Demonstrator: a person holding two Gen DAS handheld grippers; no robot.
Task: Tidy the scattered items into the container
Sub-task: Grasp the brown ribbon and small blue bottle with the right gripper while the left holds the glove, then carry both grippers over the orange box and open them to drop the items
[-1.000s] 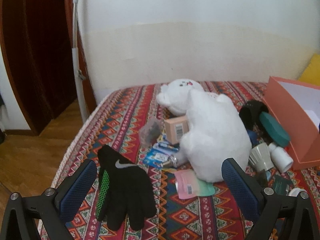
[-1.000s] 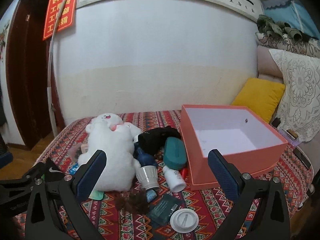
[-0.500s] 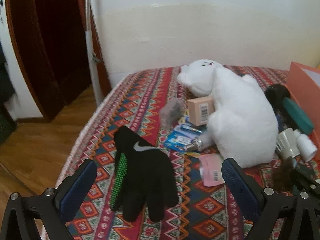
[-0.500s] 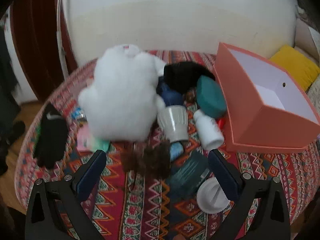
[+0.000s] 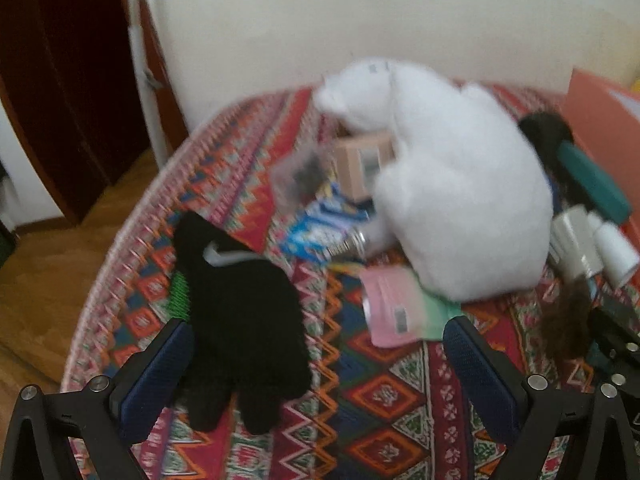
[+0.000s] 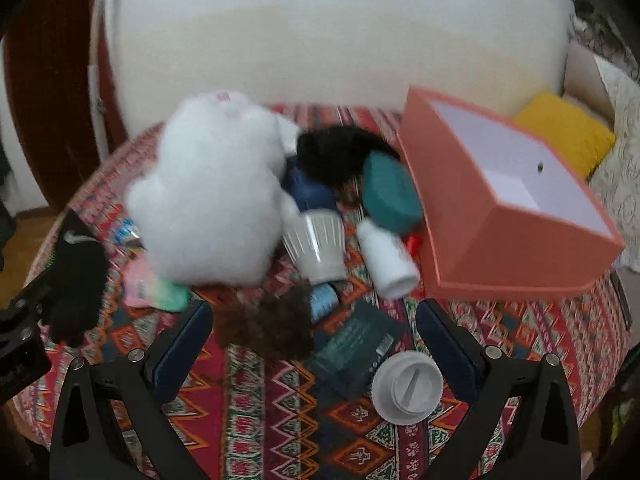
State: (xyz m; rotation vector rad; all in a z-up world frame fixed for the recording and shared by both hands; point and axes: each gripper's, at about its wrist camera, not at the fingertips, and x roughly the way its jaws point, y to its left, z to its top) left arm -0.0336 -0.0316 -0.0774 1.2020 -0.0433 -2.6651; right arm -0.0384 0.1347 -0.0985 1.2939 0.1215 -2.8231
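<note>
An open orange box stands at the right on a patterned cloth. A white plush toy lies in the middle; it also shows in the left wrist view. A black glove lies just ahead of my open, empty left gripper, close to its left finger. My right gripper is open and empty above a brown fuzzy clump, a dark packet and a white lid. A grey cup, white bottle and teal case lie beside the box.
A pink packet, blue packet and small carton lie by the plush. The round table's edge drops to wood floor at the left. A yellow cushion sits behind the box. The view is motion-blurred.
Both grippers have moved forward and lower toward the table. The glove now sits closer to the left gripper; the clump, packet and lid are closer under the right one. Both stayed open.
</note>
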